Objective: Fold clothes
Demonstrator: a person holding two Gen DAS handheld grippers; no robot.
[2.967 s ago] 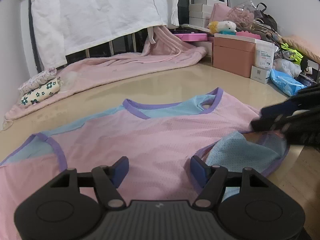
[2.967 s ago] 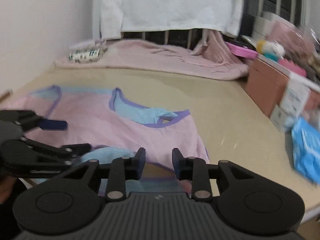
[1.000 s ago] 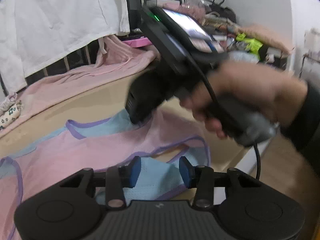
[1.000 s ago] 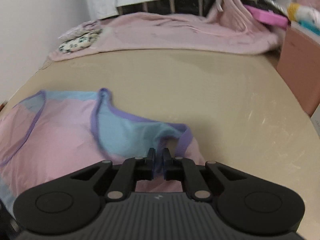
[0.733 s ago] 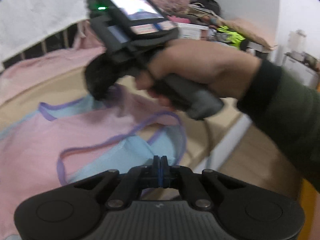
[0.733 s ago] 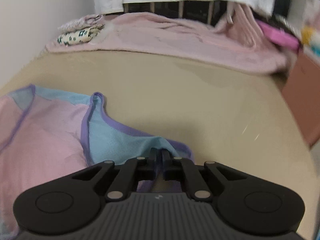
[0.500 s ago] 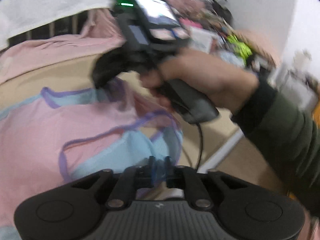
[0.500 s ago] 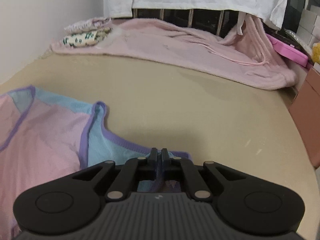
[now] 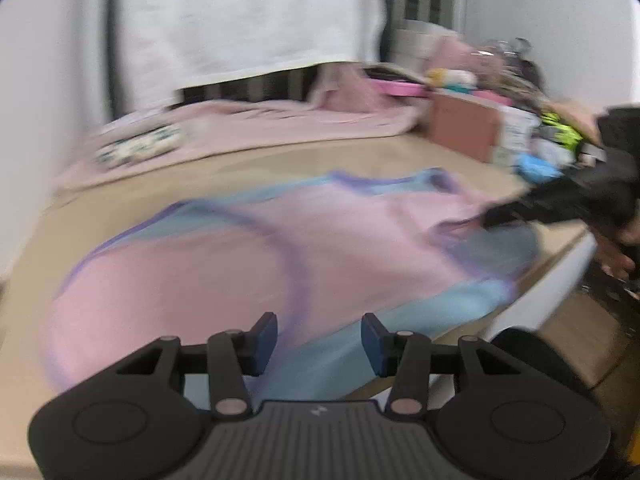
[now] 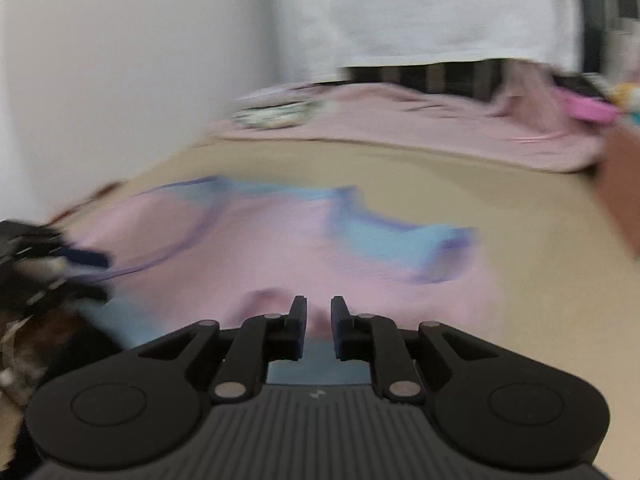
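Pink-and-blue mesh vest with purple trim spread crosswise just ahead of wide-open left gripper; right gripper narrowly parted, empty.

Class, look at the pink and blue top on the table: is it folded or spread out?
Mostly spread: the top lies flat across the table, with its near-right part turned over, showing blue.

Both views badly motion-blurred, esp. the pink top and bg clutter; gripper bodies stay sharp. Soft, even indoor light, faint shadows. Fisheye bending w/ dark corners.
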